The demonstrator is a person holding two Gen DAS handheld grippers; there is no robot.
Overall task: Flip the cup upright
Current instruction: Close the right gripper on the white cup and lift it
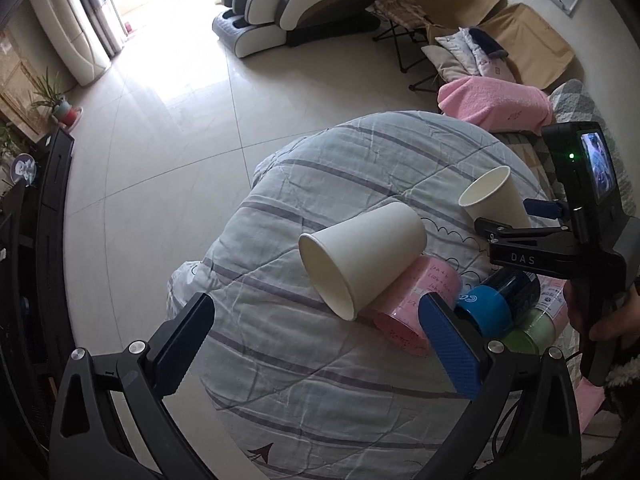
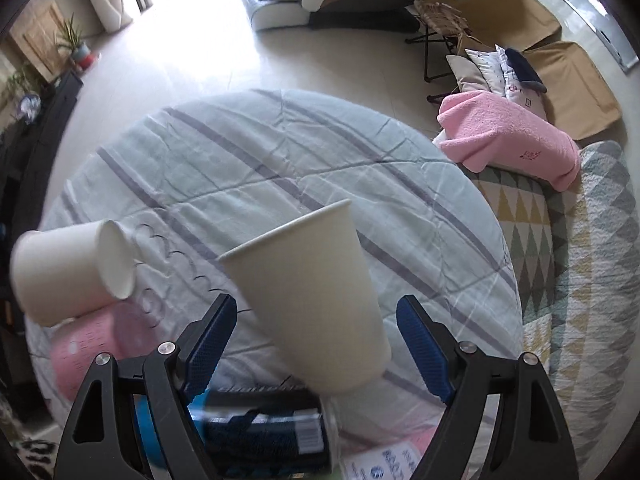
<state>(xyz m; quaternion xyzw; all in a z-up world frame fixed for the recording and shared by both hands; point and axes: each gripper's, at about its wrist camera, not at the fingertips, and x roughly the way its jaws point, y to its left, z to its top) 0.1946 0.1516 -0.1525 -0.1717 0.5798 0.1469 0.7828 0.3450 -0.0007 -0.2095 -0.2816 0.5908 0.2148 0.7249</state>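
Observation:
A white paper cup (image 1: pixel 362 254) lies on its side on the striped quilt (image 1: pixel 320 380), mouth toward me, resting against a pink container (image 1: pixel 416 304). It also shows in the right wrist view (image 2: pixel 68 268) at the left. My left gripper (image 1: pixel 316 344) is open, short of this cup. A second white paper cup (image 2: pixel 308 300) stands almost upright, slightly tilted, between the open fingers of my right gripper (image 2: pixel 316 340); I cannot tell whether the pads touch it. In the left wrist view this cup (image 1: pixel 494 198) stands just beyond my right gripper (image 1: pixel 500 236).
A dark blue-lidded jar (image 1: pixel 500 300), a green container (image 1: pixel 532 332) and the pink container lie on the quilt by the cups. A pink towel (image 2: pixel 508 140) and patterned blanket (image 2: pixel 580 280) lie to the right. Tiled floor (image 1: pixel 160 160) surrounds the quilt's edge.

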